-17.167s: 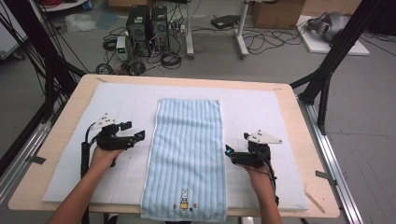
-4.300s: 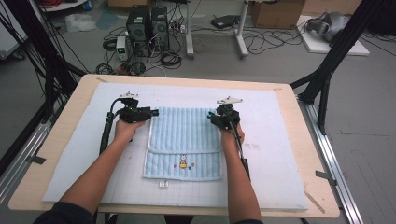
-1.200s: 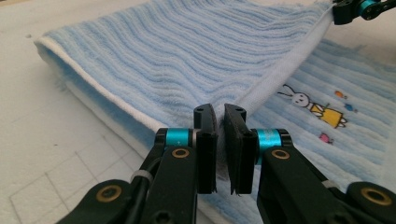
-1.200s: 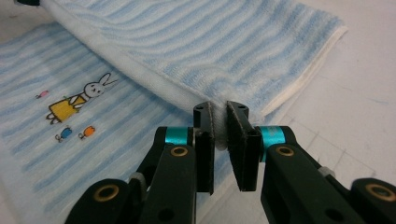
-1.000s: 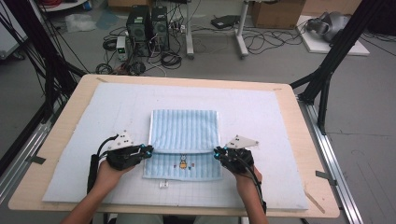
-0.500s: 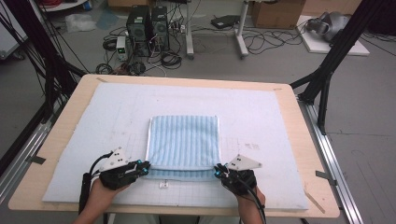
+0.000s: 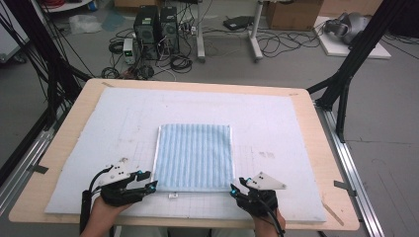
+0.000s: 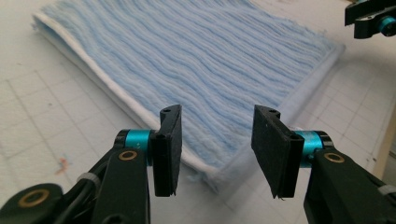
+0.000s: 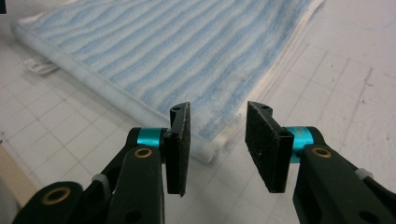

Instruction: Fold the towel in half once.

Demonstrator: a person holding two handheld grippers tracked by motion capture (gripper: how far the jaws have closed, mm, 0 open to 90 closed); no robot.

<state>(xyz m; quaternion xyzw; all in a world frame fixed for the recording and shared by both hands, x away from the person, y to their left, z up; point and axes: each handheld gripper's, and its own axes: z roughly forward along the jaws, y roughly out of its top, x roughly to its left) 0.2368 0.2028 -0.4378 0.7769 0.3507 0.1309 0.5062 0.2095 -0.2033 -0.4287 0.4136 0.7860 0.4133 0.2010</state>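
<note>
Now the folded blue striped towel (image 7: 194, 157) lies flat near the middle of the white mat (image 7: 276, 123) on the wooden table (image 7: 323, 148), its near edge toward the person. At its near left corner sits the left gripper (image 7: 151, 186), and at its near right corner the right gripper (image 7: 235, 188), each just off the cloth. Seen from the left gripper view, the left gripper (image 8: 217, 149) has just been opening; its jaws stand partly apart with nothing pinched, the towel (image 8: 201, 65) corner lying just beyond them. From the right gripper view, the right gripper (image 9: 217, 147) has likewise just been opening, its jaws a moderate gap apart and holding nothing, with the towel (image 9: 177, 56) corner just ahead on the mat. A small white tag (image 9: 39, 66) lies beside the towel's near edge.
</note>
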